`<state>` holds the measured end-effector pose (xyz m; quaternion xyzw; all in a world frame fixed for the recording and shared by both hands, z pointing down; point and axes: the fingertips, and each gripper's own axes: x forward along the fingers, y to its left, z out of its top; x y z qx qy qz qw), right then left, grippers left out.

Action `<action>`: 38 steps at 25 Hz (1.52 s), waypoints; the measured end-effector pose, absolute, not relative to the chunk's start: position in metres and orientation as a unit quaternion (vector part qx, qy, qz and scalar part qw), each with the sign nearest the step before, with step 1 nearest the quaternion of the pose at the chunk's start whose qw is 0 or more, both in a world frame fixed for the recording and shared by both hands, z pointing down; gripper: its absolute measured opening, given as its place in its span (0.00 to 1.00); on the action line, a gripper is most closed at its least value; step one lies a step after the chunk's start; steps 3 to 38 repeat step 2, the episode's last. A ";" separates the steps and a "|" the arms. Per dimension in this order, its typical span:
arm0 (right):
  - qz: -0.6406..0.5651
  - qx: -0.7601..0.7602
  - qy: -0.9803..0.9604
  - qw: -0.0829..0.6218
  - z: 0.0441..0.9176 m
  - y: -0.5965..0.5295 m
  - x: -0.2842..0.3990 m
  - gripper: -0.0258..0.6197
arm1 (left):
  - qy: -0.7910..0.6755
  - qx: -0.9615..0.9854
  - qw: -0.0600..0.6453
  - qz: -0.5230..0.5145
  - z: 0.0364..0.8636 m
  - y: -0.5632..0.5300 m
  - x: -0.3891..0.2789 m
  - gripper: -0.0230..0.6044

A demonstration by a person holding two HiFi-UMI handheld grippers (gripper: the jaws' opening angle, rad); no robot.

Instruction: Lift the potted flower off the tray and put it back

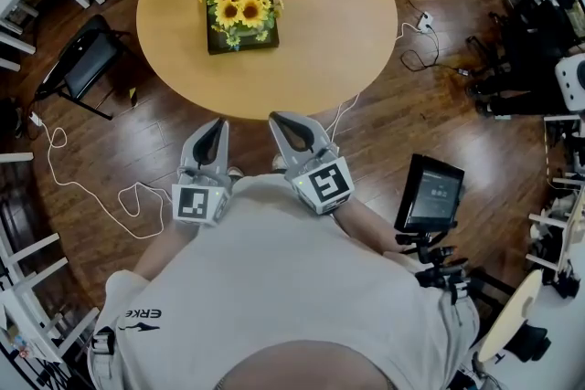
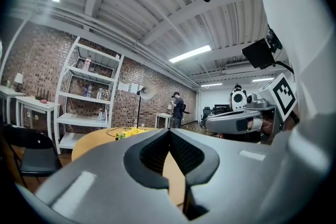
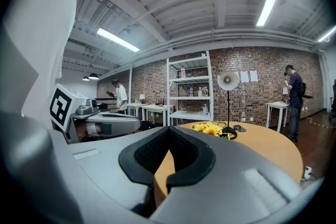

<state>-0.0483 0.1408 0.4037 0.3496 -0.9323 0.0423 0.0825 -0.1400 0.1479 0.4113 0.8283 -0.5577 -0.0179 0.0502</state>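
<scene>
The head view is looking steeply down from above onto the round table (image 1: 347, 32). Both gripper views are looking roughly level across it from beside its near edge, sharing the potted flower (image 3: 210, 128) and brick wall (image 3: 262, 81).

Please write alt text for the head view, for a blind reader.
A potted flower with yellow blooms sits on a dark tray on a round wooden table. Near its edge, a person holds the left gripper and right gripper shut.
</scene>
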 end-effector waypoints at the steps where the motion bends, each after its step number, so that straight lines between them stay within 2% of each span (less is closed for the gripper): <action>1: 0.042 0.349 -0.933 0.084 0.404 0.141 -0.048 0.06 | -0.557 0.829 0.048 -0.018 0.412 0.148 -0.140 0.04; 38: 0.041 0.348 -0.933 0.085 0.404 0.141 -0.048 0.06 | -0.557 0.829 0.046 -0.018 0.413 0.148 -0.140 0.04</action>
